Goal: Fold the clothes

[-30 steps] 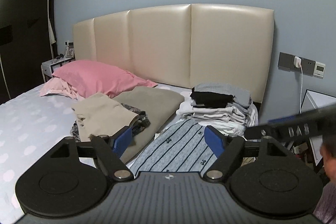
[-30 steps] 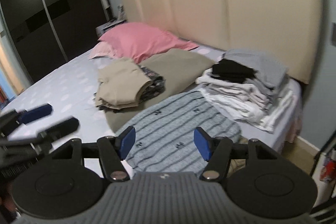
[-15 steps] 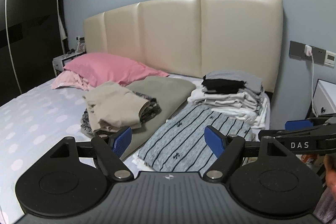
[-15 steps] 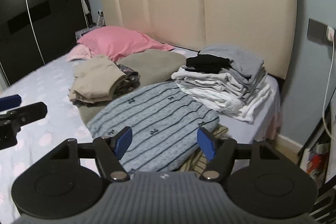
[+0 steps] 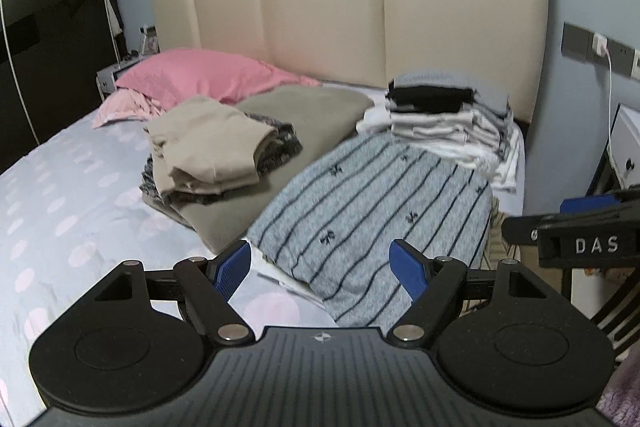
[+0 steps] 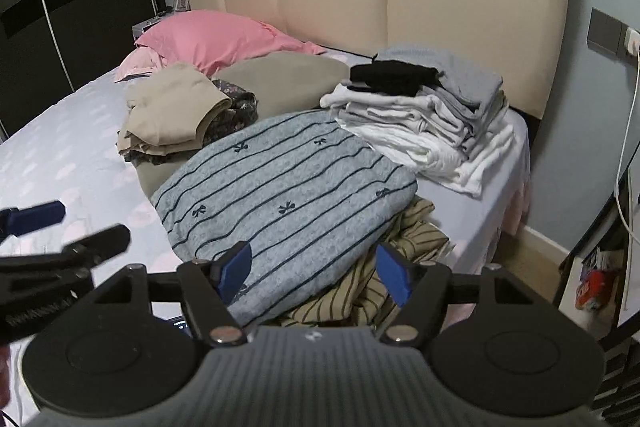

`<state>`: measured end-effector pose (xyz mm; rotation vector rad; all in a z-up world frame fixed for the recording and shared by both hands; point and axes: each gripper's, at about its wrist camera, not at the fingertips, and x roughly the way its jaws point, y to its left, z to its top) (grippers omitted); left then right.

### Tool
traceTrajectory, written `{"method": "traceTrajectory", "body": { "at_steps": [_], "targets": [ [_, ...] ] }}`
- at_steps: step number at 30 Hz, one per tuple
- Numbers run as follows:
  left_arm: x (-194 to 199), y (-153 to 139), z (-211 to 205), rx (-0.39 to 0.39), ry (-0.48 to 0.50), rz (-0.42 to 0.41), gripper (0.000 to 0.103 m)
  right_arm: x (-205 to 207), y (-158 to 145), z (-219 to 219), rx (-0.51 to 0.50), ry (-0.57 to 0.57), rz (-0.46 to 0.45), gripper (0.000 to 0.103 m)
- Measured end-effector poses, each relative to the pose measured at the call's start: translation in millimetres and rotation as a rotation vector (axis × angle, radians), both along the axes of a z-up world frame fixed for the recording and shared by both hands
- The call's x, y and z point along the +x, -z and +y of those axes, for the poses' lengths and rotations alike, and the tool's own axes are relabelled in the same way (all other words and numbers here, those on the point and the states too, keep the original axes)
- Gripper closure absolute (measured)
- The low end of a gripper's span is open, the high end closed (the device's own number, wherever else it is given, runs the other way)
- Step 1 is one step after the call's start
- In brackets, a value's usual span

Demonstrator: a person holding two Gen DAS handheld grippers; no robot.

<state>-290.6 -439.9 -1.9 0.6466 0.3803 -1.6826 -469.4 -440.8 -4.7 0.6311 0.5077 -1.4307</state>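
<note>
1. The left gripper [image 5: 320,265] hangs above the near edge of the bed [image 5: 72,195], its blue fingers [image 5: 233,269] spread wide with nothing between them.
2. The right gripper [image 6: 314,273] is just as wide open and empty, poised over the near end of the striped shirt [image 6: 288,195].
3. Each gripper shows at the edge of the other's view: the right one on the right of the left wrist view, the left one on the left of the right wrist view.
4. The striped shirt, grey with dark lines and small bow marks, lies folded on the near corner of the bed, resting on an olive striped garment [image 6: 404,247] that spills out beneath it.
5. Behind the shirt sits a stack [image 6: 432,115] of folded white, grey and black clothes, touching its far edge.
6. To the left, folded beige trousers [image 5: 204,147] lie on a patterned dark garment, on top of an olive blanket [image 5: 316,115].
7. A pink pillow [image 5: 208,75] rests against the cream headboard [image 5: 400,11].
</note>
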Motion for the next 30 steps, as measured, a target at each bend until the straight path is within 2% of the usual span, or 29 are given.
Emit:
{"method": "traceTrajectory", "body": {
  "at_steps": [9, 30],
  "targets": [
    [-11.1, 5.7, -8.0, 0.052, 0.014, -0.009, 0.027, 2.1, 9.1, -6.7, 0.053, 0.038, 0.033, 0.031],
    [-18.1, 8.7, -13.2, 0.077, 0.016, -0.027, 0.027, 3.4, 12.4, -8.4, 0.067, 0.042, 0.048, 0.031]
  ]
}}
